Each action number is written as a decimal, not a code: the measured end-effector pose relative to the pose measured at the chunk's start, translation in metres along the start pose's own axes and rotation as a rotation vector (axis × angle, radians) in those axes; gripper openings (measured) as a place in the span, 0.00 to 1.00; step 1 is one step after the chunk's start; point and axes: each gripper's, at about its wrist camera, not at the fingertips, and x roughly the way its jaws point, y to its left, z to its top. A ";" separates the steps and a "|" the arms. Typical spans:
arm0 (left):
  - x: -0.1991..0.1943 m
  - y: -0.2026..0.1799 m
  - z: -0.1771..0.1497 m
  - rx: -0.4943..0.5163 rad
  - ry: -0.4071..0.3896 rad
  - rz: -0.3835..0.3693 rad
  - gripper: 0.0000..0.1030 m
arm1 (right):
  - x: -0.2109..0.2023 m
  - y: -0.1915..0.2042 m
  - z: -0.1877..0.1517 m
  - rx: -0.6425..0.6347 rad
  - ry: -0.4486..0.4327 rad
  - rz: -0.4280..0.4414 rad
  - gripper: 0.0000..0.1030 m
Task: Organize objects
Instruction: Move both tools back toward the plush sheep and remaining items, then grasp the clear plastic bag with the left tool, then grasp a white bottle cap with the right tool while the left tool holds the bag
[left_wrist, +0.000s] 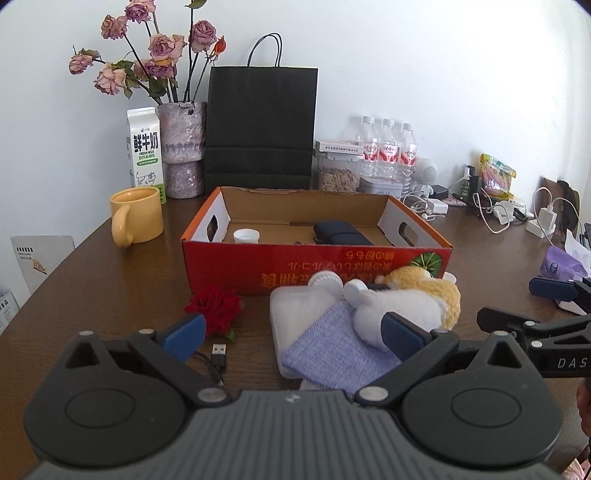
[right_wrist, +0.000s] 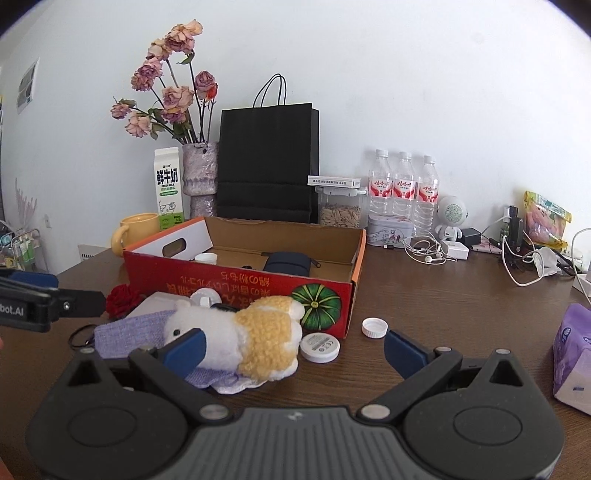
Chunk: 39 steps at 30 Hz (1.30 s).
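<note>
A red cardboard box (left_wrist: 317, 266) stands open on the brown table; inside lie a dark pouch (left_wrist: 340, 232) and a white cap (left_wrist: 246, 235). In front of it a white and yellow plush toy (right_wrist: 251, 336) lies on a lilac knitted cloth (left_wrist: 332, 354) over a white pad (left_wrist: 295, 306). A red rose (left_wrist: 216, 308) and a USB cable (left_wrist: 218, 356) lie to the left. My left gripper (left_wrist: 293, 336) is open just before the cloth. My right gripper (right_wrist: 295, 349) is open around the plush toy's near side. A round white disc (right_wrist: 320, 347) and a white cap (right_wrist: 375, 327) lie beside the box (right_wrist: 236, 284).
Behind the box stand a yellow mug (left_wrist: 136, 216), a milk carton (left_wrist: 145, 151), a vase of dried roses (left_wrist: 183, 147), a black paper bag (left_wrist: 260, 125) and three water bottles (left_wrist: 388, 151). Cables and chargers (right_wrist: 436, 251) clutter the far right. A purple tissue pack (right_wrist: 574, 354) lies right.
</note>
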 end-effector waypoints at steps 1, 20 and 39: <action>-0.002 -0.001 -0.003 0.002 0.007 -0.007 1.00 | -0.003 0.000 -0.002 0.000 0.003 -0.001 1.00; -0.002 -0.034 -0.050 0.037 0.103 -0.104 1.00 | -0.029 -0.005 -0.029 0.006 0.043 -0.018 1.00; -0.026 0.008 -0.054 -0.024 0.080 -0.053 0.39 | -0.026 -0.014 -0.031 0.009 0.064 -0.042 1.00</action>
